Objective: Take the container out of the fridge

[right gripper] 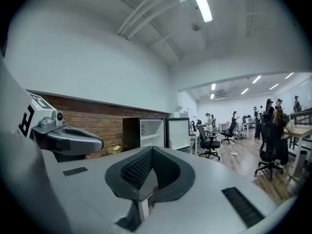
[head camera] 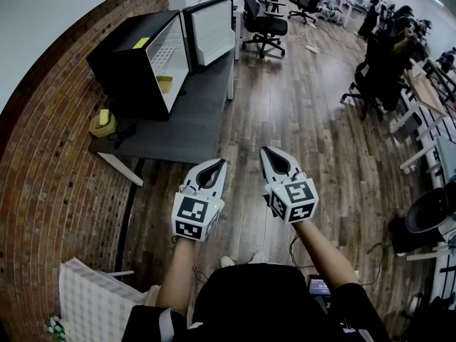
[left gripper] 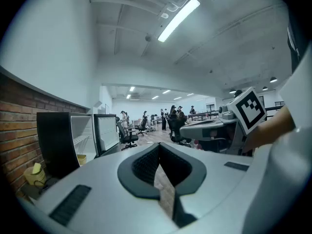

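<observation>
Left gripper point(head camera: 218, 162) and right gripper point(head camera: 266, 151), both clenched and empty, stand well apart from the open mini fridge point(head camera: 132, 63). The yellow container point(head camera: 164, 84) waits inside, low down; best to approach squarely and open the jaws before reaching in.

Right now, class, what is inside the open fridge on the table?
Inside the fridge a yellow container sits low down, under a white wire shelf. The dark side wall hides the rest of the interior.

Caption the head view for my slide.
Left gripper and right gripper, jaws shut, far from the open fridge holding a yellow container.
</observation>
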Motion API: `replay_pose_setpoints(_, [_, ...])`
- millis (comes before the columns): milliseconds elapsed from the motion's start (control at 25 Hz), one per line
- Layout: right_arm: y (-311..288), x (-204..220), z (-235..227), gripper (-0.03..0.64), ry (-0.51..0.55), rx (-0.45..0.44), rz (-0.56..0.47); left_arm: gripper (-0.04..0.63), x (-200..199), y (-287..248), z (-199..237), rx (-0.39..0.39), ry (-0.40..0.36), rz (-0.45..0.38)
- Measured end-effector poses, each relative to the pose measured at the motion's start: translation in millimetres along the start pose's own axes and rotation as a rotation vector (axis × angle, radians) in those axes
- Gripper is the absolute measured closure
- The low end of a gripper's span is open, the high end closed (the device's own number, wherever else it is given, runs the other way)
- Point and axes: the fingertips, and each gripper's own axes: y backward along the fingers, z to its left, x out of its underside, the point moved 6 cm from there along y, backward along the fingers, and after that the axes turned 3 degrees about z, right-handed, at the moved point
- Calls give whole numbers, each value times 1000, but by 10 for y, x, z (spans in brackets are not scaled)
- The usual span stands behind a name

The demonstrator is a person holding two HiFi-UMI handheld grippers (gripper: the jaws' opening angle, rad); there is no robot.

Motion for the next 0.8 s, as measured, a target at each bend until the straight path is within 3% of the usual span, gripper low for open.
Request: replay_pose_setpoints(800, [380,166,-769,577,0,-48,-2,581,-68,-550,-649,-35,3,16])
